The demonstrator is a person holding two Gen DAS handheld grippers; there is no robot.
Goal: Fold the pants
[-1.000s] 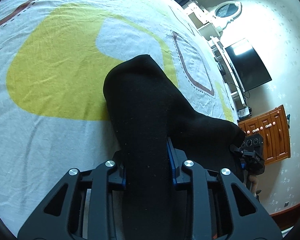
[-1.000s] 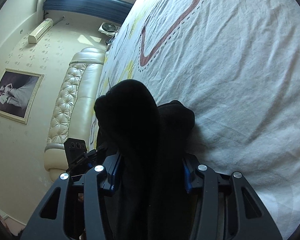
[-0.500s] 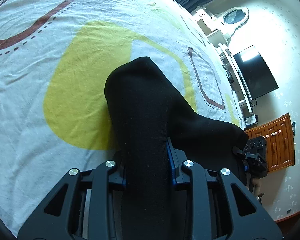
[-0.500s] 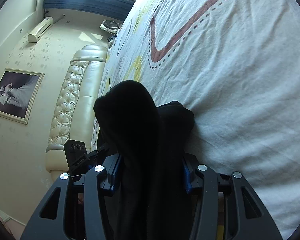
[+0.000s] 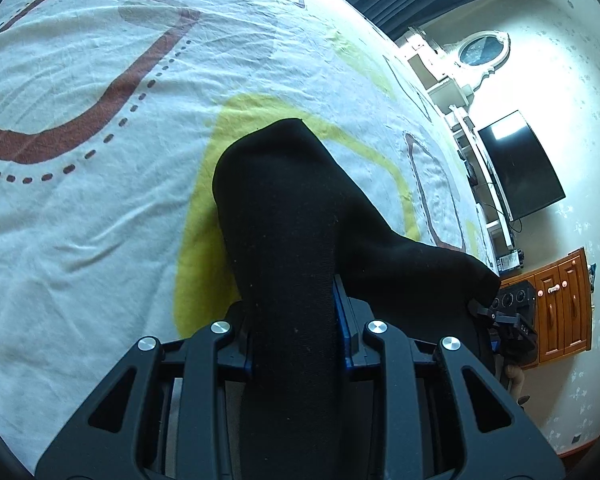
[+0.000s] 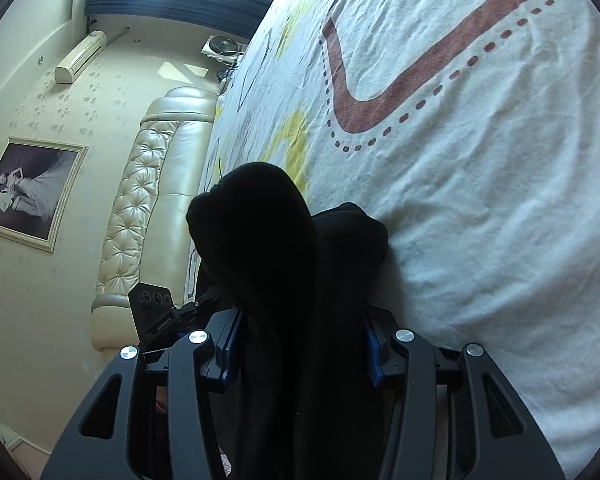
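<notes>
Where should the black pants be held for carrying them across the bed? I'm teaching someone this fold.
Hold the black pants as they are held here: one bunched edge, the left gripper and right gripper each clamping a thick gathered wad, approaching from above the bedsheet. The slack cloth stretched between the jaws spreads the load.

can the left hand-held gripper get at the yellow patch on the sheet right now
Probably not: the left hand-held gripper is shut on the black pants, which bulge out ahead of it over the yellow patch.
</notes>
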